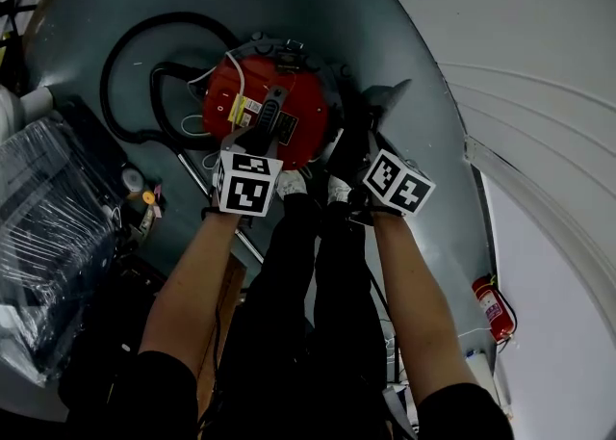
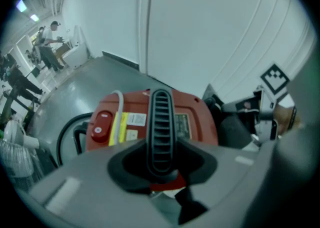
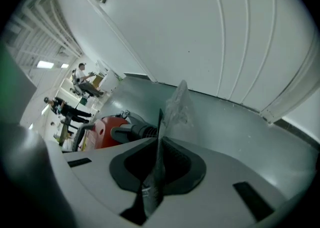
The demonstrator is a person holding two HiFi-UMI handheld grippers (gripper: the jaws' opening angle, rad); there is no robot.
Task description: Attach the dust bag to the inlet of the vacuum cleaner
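A red vacuum cleaner (image 1: 298, 101) stands on the grey floor with a black ribbed handle (image 1: 269, 118) across its top. My left gripper (image 1: 262, 140) comes down from above, and its jaws are closed on that handle (image 2: 161, 122); the left gripper (image 2: 161, 167) fills the bottom of its own view. My right gripper (image 1: 358, 157) hangs beside the vacuum's right side, shut on a thin, crinkled, translucent dust bag (image 3: 176, 105) that sticks up out of the jaws (image 3: 156, 169). In the head view the bag (image 1: 387, 101) is a grey flap. The inlet is not visible.
The black hose (image 1: 120, 58) loops on the floor to the left of the vacuum. A plastic-wrapped bundle (image 1: 38, 226) sits at the left and a fire extinguisher (image 1: 493, 308) at the right. The curved white wall (image 1: 539, 63) runs close behind. The person's shoes (image 1: 292, 183) stand by the vacuum.
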